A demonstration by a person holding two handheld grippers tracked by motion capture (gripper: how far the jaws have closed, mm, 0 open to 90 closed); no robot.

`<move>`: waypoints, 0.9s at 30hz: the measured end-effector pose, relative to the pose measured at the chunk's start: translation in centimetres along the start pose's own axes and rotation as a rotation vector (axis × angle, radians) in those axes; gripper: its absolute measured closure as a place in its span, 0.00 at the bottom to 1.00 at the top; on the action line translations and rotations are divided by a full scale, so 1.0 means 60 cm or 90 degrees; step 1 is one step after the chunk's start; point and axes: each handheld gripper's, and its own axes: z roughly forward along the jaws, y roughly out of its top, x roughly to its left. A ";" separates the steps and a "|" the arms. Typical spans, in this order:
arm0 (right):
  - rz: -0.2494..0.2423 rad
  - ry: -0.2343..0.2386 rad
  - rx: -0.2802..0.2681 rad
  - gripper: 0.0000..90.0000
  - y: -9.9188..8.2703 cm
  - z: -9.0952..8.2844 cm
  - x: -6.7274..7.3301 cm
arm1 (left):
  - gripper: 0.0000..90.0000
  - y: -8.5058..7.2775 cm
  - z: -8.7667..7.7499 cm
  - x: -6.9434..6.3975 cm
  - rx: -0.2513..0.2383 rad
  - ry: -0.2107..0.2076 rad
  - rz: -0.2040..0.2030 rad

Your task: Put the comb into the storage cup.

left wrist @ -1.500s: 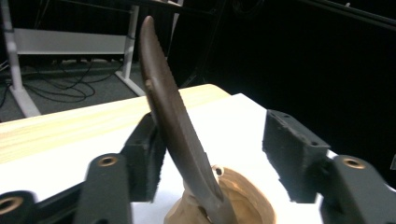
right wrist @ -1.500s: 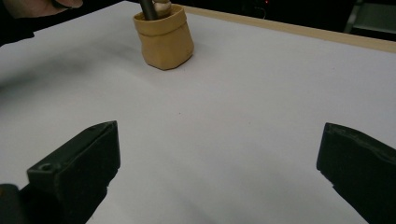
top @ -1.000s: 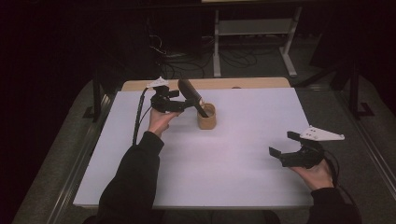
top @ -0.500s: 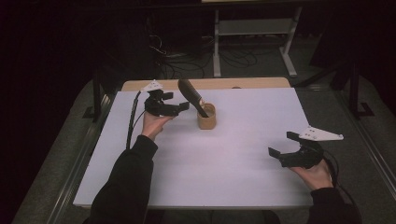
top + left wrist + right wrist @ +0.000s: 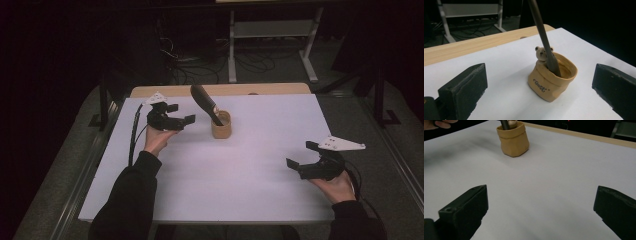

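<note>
A tan sack-shaped cup (image 5: pixel 221 125) (image 5: pixel 553 80) (image 5: pixel 513 140) with a small bear figure (image 5: pixel 540 53) on its rim stands on the white table top (image 5: pixel 240 165). A dark long-handled utensil (image 5: pixel 205 102) (image 5: pixel 544 40) leans in it, head up and to the left. My left gripper (image 5: pixel 181 114) (image 5: pixel 541 87) is open just left of the cup, nothing between its jaws. My right gripper (image 5: pixel 302 156) (image 5: pixel 541 207) is open near the front right of the table, far from the cup.
A wooden strip (image 5: pixel 270 89) runs along the table's far edge. Behind it stand a metal rack (image 5: pixel 270 30) and cables on the floor. Dark floor surrounds the table.
My left gripper has drawn back to the left, away from the utensil and cup. The right gripper has stayed in place.
</note>
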 end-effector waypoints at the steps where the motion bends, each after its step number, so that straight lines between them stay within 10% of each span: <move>1: 0.000 0.000 0.001 0.00 0.000 0.000 0.000 | 0.00 -0.001 -0.003 0.001 -0.001 0.001 0.000; 27: -0.005 -0.002 0.005 0.00 0.001 0.004 0.002 | 0.00 -0.034 -0.068 0.012 -0.026 0.011 -0.009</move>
